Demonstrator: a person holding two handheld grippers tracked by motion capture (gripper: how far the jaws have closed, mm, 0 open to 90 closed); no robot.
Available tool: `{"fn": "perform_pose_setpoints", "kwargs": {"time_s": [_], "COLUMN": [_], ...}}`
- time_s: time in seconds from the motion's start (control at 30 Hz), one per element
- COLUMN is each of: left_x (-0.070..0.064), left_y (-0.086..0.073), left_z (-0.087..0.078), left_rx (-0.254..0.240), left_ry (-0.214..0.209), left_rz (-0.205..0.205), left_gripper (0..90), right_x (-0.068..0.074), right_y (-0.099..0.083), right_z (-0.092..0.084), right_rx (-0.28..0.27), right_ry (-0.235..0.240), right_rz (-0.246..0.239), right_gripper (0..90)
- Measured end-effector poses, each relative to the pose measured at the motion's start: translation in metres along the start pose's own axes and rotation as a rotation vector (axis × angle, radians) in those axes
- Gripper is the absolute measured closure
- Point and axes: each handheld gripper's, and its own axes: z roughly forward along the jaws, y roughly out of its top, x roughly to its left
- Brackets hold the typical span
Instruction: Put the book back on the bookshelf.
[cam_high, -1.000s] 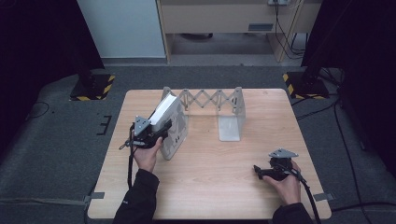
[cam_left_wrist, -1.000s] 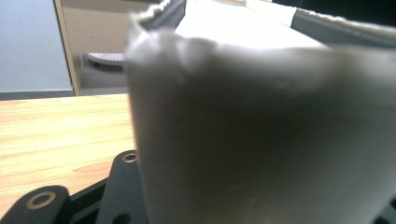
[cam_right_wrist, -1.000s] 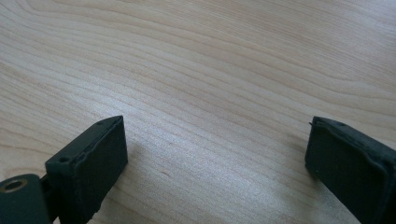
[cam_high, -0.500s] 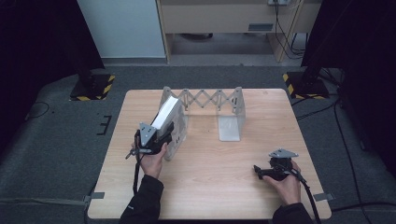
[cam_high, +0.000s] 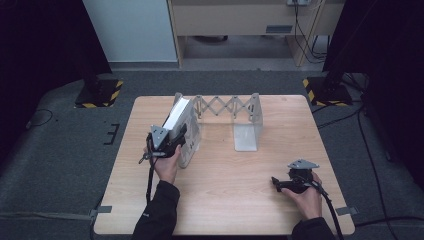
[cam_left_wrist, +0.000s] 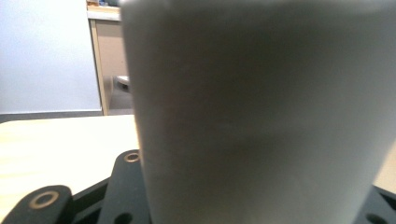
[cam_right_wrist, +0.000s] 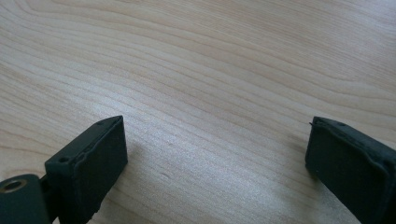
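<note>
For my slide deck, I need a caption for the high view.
Left gripper holds a white book at the expanding rack; right gripper rests open.

Lab-like recording room: grey carpet around the wooden table (cam_high: 225, 200), hazard-striped stand bases (cam_high: 97, 94) flanking it, cabled cabinet (cam_high: 235, 20) beyond.

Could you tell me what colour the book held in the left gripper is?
White, seen best in the high view: book.
</note>
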Motion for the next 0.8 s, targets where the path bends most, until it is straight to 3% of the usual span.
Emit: {"fn": "perform_pose_setpoints", "kwargs": {"time_s": [0.27,0.4,0.57,0.7,0.8], "left_x": [-0.004,-0.002,-0.001,0.002,-0.002], "left_y": [0.002,0.001,-0.014,-0.025,-0.026], "left_z": [0.017,0.014,0.002,-0.007,-0.010], "left_rx": [0.002,0.022,0.104,0.092,0.093], "left_ry": [0.000,-0.022,-0.039,-0.058,-0.038], "left_rz": [0.001,0.000,-0.004,-0.037,0.010], "left_gripper": [50.9,48.9,44.9,47.7,49.8], "right_x": [0.000,0.000,0.000,0.000,0.000], "right_y": [0.000,0.000,0.000,0.000,0.000], "right_z": [0.000,0.000,0.000,0.000,0.000], "right_rx": [0.000,0.000,0.000,-0.001,-0.001], "right_ry": [0.000,0.000,-0.001,-0.001,-0.001], "right_rz": [0.000,-0.001,-0.001,-0.002,-0.001], "right_gripper": [5.9,5.9,5.9,5.9,5.9]}}
